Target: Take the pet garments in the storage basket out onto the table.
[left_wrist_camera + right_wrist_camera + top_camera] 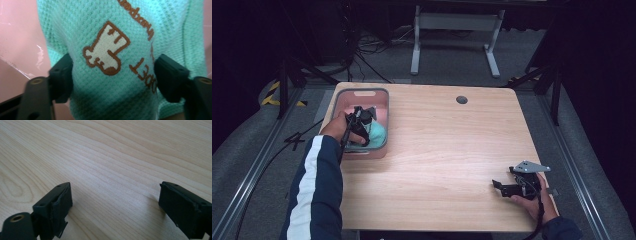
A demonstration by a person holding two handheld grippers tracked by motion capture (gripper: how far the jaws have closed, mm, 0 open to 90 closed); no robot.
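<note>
Your left gripper (362,131) was down inside the pink bin (343,100), which sat at the far left corner of the wooden table (442,150). In the bin lay a mint-green knitted cloth (377,132), against the bin's right wall and toward its near end. From the left gripper view, the cloth (120,32) carried a white embroidered patch (107,48) outlined in brown and a line of brown stitched letters (145,75) beside it; the letters were too blurred to read. Your left gripper (112,75) straddled the cloth, one black jaw at each side of the bunched fabric. Both pads met the knit at its edges and the cloth bulged slightly between them, so the jaws looked to be clamped on it at about half their spread. The pink floor of the bin (20,37) showed to one side of the cloth.

Your right gripper (512,187) rested well away from the bin, near the table's near right corner, with your hand (534,202) wrapped around its body and the grey plate (531,166) on top. In the right gripper view its jaws stood wide apart with just bare wood grain (112,165) between them.
</note>
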